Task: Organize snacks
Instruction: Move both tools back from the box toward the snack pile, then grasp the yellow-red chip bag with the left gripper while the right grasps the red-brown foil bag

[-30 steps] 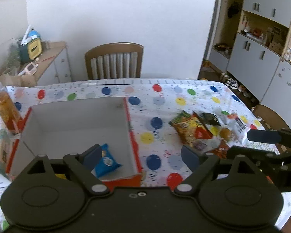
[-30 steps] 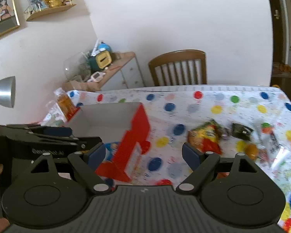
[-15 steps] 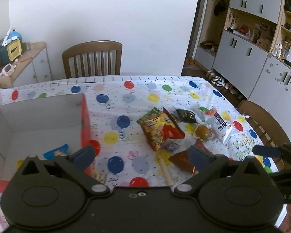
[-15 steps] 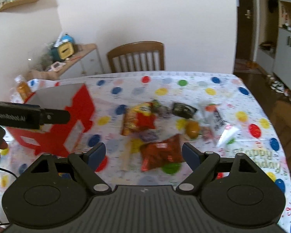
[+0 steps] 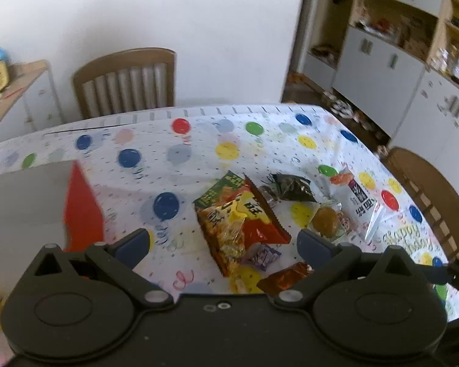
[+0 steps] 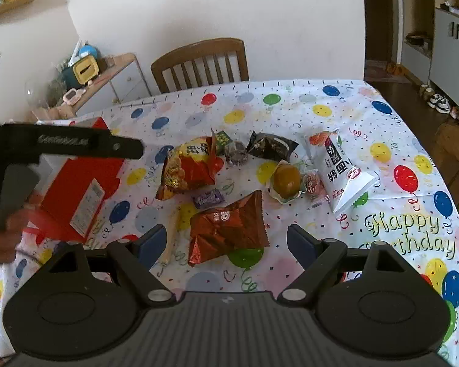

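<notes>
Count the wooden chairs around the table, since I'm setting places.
2 chairs show: one chair at the far edge of the table, facing the cameras, and a second chair at its right side. Others nearer the cameras may be hidden.

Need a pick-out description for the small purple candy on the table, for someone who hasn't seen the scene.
On the balloon tablecloth, find the snack pile right of the red box. The purple candy lies flat between the big yellow-red chip bag behind it and the red-brown foil bag in front. It is the pile's only purple wrapper, far smaller than either bag.
</notes>
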`<state>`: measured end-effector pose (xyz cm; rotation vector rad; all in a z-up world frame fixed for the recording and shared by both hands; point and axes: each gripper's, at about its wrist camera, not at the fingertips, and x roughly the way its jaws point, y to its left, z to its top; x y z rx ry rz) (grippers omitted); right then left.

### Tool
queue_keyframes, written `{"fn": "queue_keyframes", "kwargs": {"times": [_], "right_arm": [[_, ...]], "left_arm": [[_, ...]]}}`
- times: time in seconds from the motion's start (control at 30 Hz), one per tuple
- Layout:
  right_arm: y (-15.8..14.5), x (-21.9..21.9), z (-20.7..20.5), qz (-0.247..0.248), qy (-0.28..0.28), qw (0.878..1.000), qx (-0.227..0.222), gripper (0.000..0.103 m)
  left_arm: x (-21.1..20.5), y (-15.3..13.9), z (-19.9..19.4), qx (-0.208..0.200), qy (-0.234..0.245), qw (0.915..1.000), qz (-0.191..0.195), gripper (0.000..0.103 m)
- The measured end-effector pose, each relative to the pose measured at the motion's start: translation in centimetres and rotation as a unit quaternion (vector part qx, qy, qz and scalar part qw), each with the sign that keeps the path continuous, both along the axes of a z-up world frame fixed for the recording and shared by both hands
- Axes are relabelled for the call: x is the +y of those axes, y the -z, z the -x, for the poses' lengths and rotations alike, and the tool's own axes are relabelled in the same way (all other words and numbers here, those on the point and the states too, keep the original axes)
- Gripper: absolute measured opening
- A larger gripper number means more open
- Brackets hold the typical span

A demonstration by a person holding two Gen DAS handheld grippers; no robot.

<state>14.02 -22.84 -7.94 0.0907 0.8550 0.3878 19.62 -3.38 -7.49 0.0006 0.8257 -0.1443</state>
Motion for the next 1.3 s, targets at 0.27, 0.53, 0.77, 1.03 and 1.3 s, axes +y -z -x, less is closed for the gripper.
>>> {"fn": "queue_keyframes", "kwargs": {"times": [0.27,0.53,0.77,1.03,1.3], "right_arm": [[1.9,0.2,-1.7,0.004,-0.006,1.0,0.03,0.086],[4.1,0.8,-4.6,-0.022,0.009,0.997,0.079,0.086],[6.0,2.4,-6.1,-0.019,-0.002,0.994,0.108,0.086],[7.5,3.7,-7.1,0.003,-0.01,0.993,0.118,0.086],[7.6,3.9,-7.2,-0.001,-0.005,0.994,0.112,0.086]], "left_arm": [[-0.6,1.4,-4.6,0.017,0.095,0.9951,-0.021,0.102],[-2.4,4.5,-7.1,0.059,0.174,0.9799,-0.078,0.101],[-2.8,6.4,-8.6,0.066,0.18,0.9754,-0.109,0.099],[-3.2,7.8,-9.7,0.086,0.185,0.9732,-0.106,0.092],[-3.3,7.9,-9.6,0.097,0.165,0.9781,-0.082,0.065]]}}
